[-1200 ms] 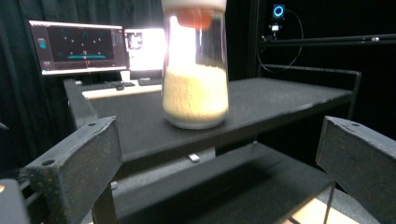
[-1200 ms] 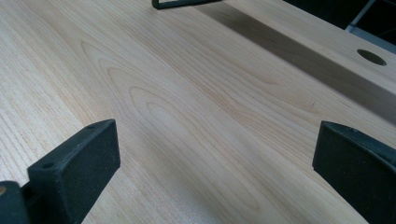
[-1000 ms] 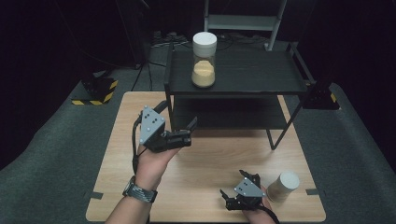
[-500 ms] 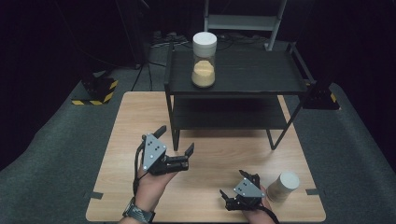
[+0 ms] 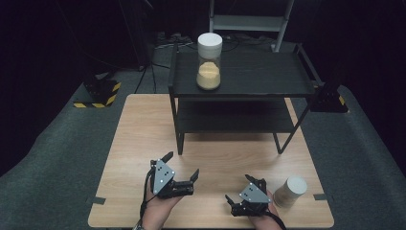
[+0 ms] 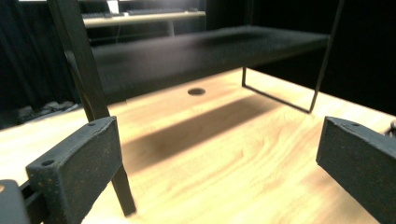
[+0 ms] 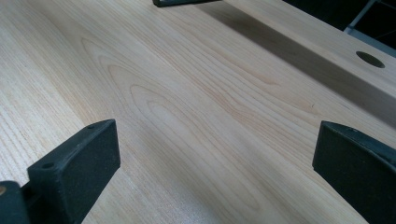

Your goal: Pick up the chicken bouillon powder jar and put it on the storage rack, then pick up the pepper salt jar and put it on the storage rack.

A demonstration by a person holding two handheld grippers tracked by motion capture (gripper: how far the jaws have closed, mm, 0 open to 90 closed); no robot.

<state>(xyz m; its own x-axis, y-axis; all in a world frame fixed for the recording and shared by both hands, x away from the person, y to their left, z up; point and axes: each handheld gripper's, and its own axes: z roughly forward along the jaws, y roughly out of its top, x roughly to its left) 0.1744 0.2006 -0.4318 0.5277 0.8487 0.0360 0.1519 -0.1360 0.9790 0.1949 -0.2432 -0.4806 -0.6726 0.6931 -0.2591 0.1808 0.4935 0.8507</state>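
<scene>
Since nothing is being gripped right now, the nearest things set the scene:

Small jar: white-lidded small jar [image 5: 290, 190] is standing upright on the counter [image 5: 143, 143], just beside the right tool at about its 3 o'clock, within easy reach, likely waiting to be picked up.

Right tool: right tool [image 5: 244, 194] is resting low near the counter's 6 o'clock edge with its jaws spread wide and nothing between them; the right gripper view is looking across bare wood grain [image 7: 187, 116], so it is not aimed at the small jar yet.

Left tool: left tool [image 5: 181, 168] is lying at about 9 o'clock of the right one, jaws likewise spread and empty, pointing toward 12 o'clock at the shelf's near leg [image 6: 88, 88].

Tall jar: tall jar [image 5: 209, 62], part-filled with pale grain and capped white, is standing on the top deck of the black shelf [image 5: 268, 76], at 12 o'clock from both tools and well apart from them.

Judgement: both tools are being held ready rather than working; the small jar seems the next pick, perhaps bound for the shelf, and the right tool would need turning toward 3 o'clock first.
</scene>
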